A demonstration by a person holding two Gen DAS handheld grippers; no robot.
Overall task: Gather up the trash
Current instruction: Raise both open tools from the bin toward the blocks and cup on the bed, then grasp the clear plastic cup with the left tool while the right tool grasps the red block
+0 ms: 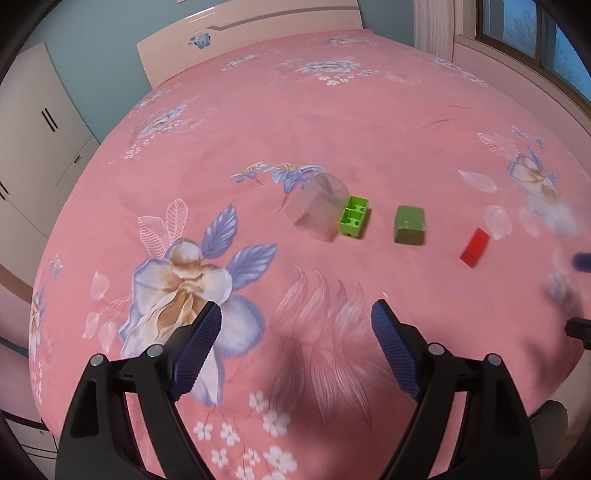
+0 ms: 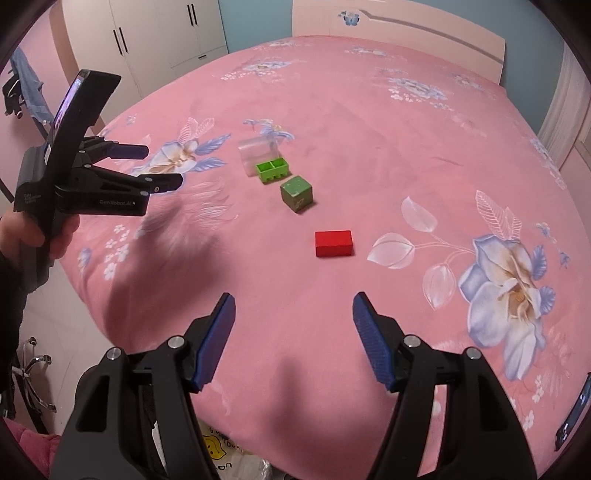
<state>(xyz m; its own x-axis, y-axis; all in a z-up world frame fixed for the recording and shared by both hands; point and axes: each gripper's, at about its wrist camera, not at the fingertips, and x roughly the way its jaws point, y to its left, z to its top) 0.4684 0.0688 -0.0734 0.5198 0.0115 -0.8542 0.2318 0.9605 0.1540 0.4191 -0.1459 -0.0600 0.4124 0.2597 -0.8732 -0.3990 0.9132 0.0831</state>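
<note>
On the pink floral bedspread [image 1: 369,122] lie a clear plastic box [image 1: 318,206] on its side, a bright green hollow brick [image 1: 354,215] against it, a dark green cube [image 1: 409,224] and a red block [image 1: 475,246]. The same row shows in the right wrist view: clear plastic box [image 2: 255,152], hollow brick [image 2: 273,170], cube [image 2: 296,193], red block [image 2: 333,243]. My left gripper [image 1: 295,325] hovers open before them, nothing between its fingers. My right gripper [image 2: 293,314] is open and empty too, with the red block just beyond its tips. The left gripper [image 2: 160,166] also appears at the left, held by a hand [image 2: 48,236].
A pale headboard [image 2: 399,33] closes the far end of the bed. White wardrobes [image 2: 159,33] stand along the wall and a window [image 1: 535,37] is at the right. A plastic bag [image 2: 229,454] sits below the bed's near edge, and a chair base [image 2: 33,369] stands on the floor.
</note>
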